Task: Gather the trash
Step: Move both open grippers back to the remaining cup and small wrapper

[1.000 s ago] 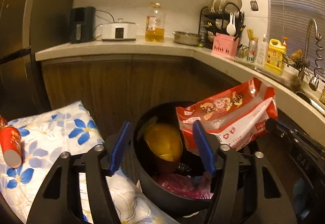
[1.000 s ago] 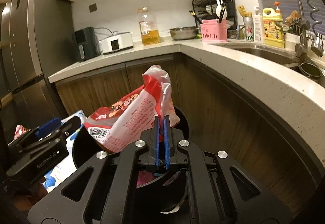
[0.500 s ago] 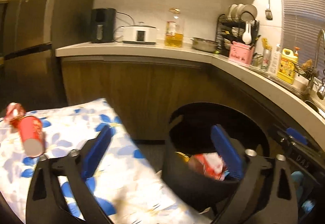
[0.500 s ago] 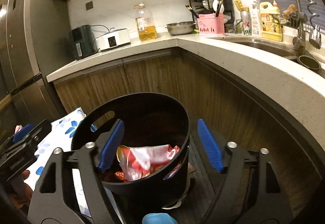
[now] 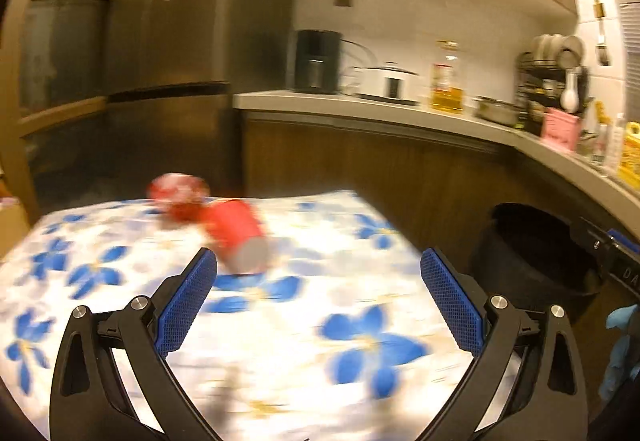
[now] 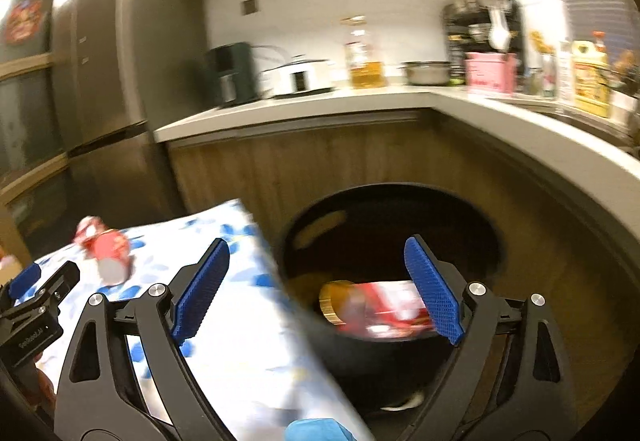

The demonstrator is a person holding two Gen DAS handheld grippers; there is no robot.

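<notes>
Because it lies on its side at about eleven o'clock on the blue-flowered cloth table [image 5: 280, 321], the red paper cup [image 5: 236, 237] looks light and crushable; pinch its wall midway, gently. Left claw [image 5: 320, 297] and right claw [image 6: 316, 293] gape, released, near the black round bin [image 6: 472, 225].

Cup [image 5: 236, 237] lies on table [image 5: 100, 261]; bin [image 6: 392, 241] stands right of it.

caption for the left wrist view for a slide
Open left gripper faces a tipped red cup on the floral cloth, black bin alongside.
</notes>
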